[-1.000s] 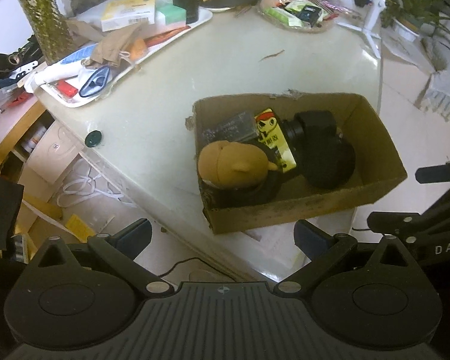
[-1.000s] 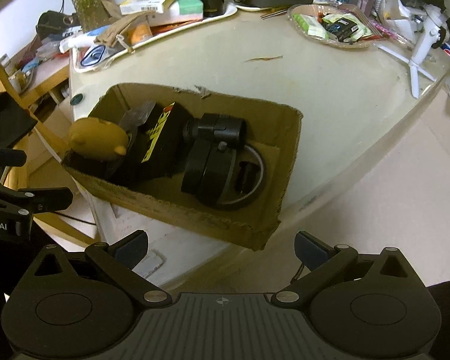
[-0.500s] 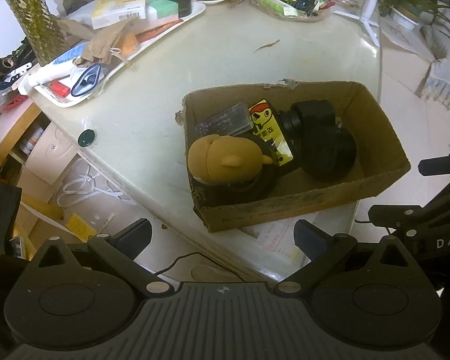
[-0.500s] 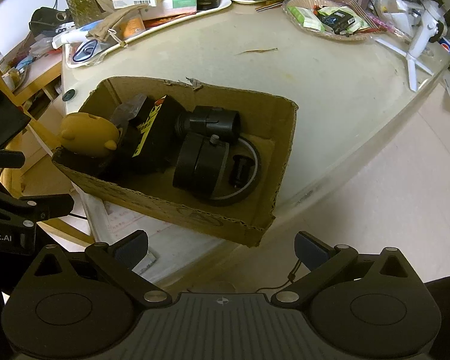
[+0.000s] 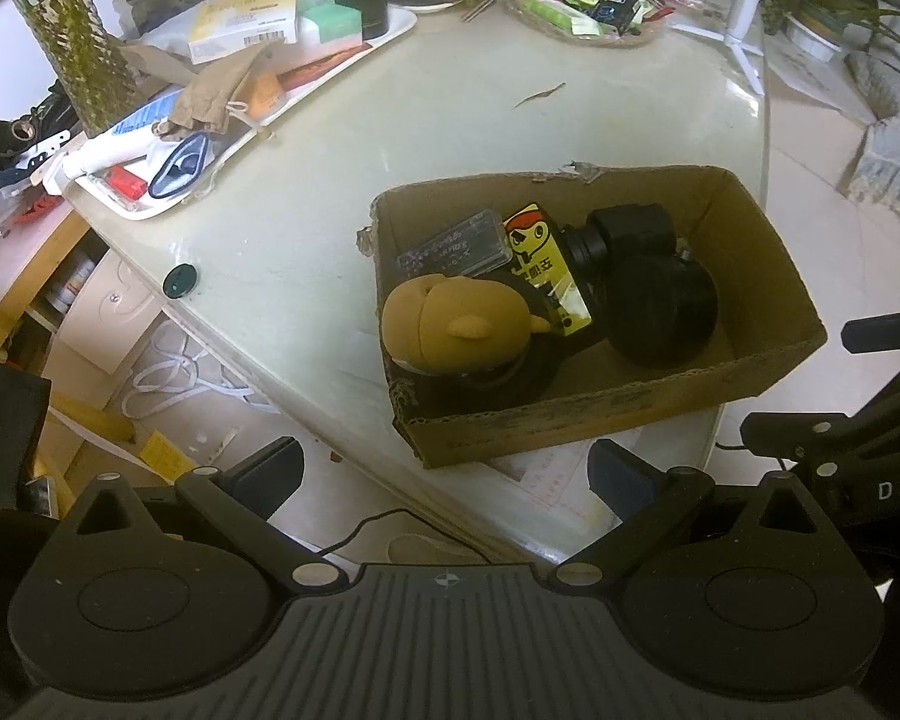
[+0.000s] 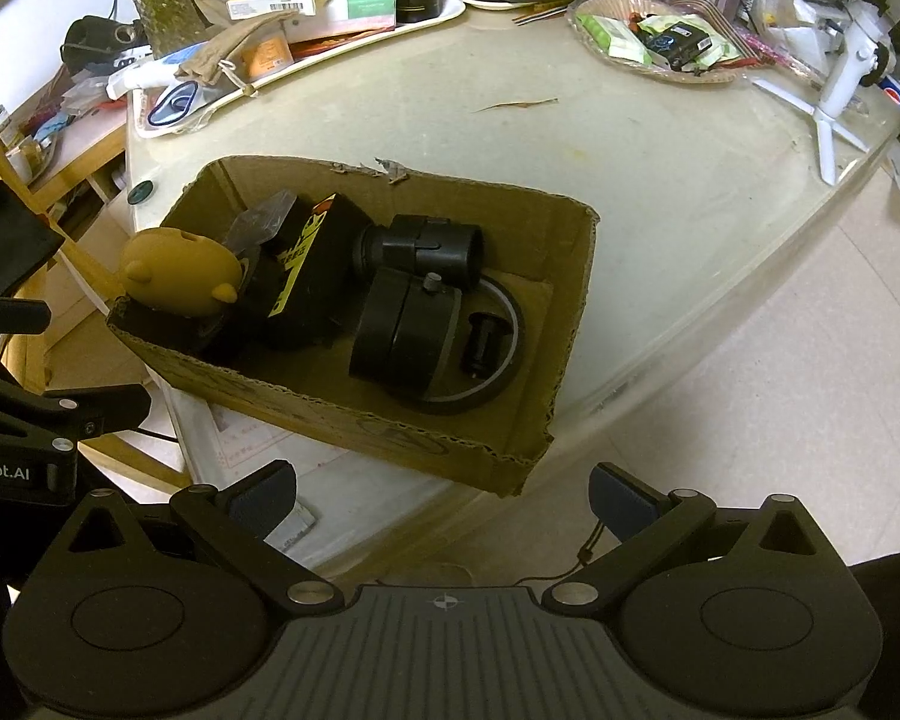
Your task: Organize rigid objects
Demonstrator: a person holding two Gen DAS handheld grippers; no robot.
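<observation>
1. both tongs spread wide & empty: left tongs (image 5: 444, 468) and right tongs (image 6: 444, 495) hang off the surface's near edge, short of the cardboard box (image 5: 744, 372), touching nothing.
2. box sits on the pale surface (image 5: 306, 204) w/ its near side overhanging the edge; in the left view it's at about 1 o'clock from the tongs, in the right view at 11–12 o'clock.
3. already in the box: tan duck toy (image 5: 456, 327) at the box's 8 o'clock corner, perched on smth dark; clear plastic case (image 5: 453, 246) at 10 o'clock; yellow-labelled black pack (image 5: 546, 273) mid-box; black cylinder part (image 6: 423, 249) and black round housing (image 6: 405, 336) toward 3 o'clock, w/ a ring (image 6: 498, 384) lying under them.
4. progress, my read: several rigid items look collected, so the job seems well along, but they're piled, not neat.
5. left to do, prob: bare patch at the box's 3 o'clock end could take more. candidates sit on the white tray (image 5: 402, 30) at 11 o'clock and in the woven dish (image 6: 648, 54) at 1 o'clock; can't tell which of those count.
6. risk: overhanging box may tip if pressed on the near side; shoving it inward first seems wise.
</observation>
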